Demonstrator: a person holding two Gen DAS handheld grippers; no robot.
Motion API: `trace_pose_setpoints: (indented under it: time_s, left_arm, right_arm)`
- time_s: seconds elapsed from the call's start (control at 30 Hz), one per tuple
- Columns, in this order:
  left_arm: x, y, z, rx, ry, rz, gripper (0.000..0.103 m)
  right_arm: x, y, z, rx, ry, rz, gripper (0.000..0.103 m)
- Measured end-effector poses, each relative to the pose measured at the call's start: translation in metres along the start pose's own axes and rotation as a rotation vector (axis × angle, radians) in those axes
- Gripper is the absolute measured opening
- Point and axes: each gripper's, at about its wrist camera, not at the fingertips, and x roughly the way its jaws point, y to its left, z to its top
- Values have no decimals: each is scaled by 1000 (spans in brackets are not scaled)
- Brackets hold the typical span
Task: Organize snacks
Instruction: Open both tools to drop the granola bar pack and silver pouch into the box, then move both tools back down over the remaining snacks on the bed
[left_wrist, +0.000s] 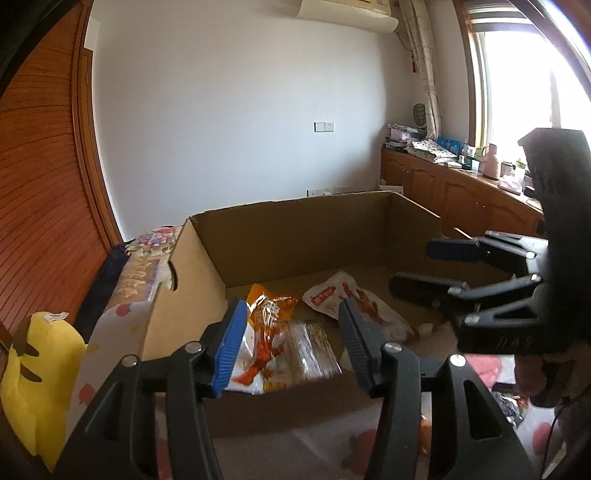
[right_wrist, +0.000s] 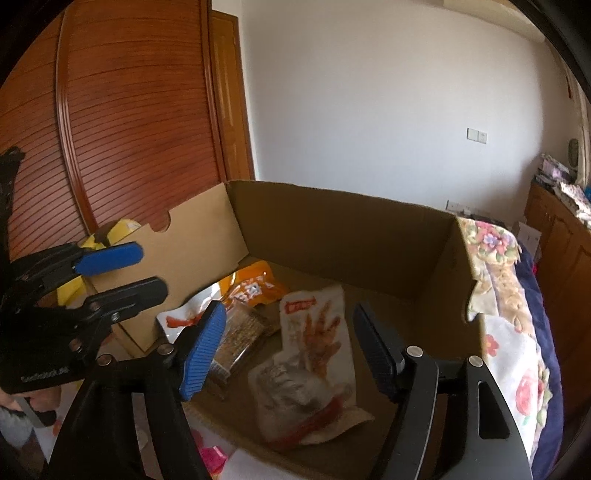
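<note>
Left gripper (left_wrist: 291, 339) spread — empty | right gripper (right_wrist: 291, 350) spread | snack packets (right_wrist: 314, 332) — white-orange, crinkled, in cardboard box (right_wrist: 332, 229)

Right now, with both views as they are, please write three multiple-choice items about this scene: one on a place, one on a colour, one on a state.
1. Where do the snack packets lie?
A. inside the cardboard box
B. on the window counter
C. on the yellow plush toy

2. What colour is the plush toy beside the box?
A. green
B. yellow
C. purple

3. How are the right gripper and its fingers?
A. closed on a packet
B. apart, holding nothing
C. closed on the box wall

Key: 1 A, the packets rest on the box floor; 2 B, the left wrist view shows it yellow; 3 B, the packet lies below, untouched.
</note>
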Motion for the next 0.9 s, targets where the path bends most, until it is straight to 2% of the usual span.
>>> trace_pose_setpoints:
  time_s: [0.2, 0.43, 0.73, 0.9]
  left_arm:
    - [-32, -7, -16, 0, -4, -23, 52]
    - [-52, -18, -44, -9, 31, -53, 52]
    - [-66, -17, -78, -19, 95, -40, 53]
    - [-65, -13, -104, -43, 147, -24, 55]
  right_arm:
    - [-50, 12, -6, -27, -27, -46, 73]
    - [-101, 17, -39, -13, -7, -88, 73]
    - [-115, 21, -75, 23, 43, -104, 72]
    - [-105, 29, -84, 30, 67, -67, 72]
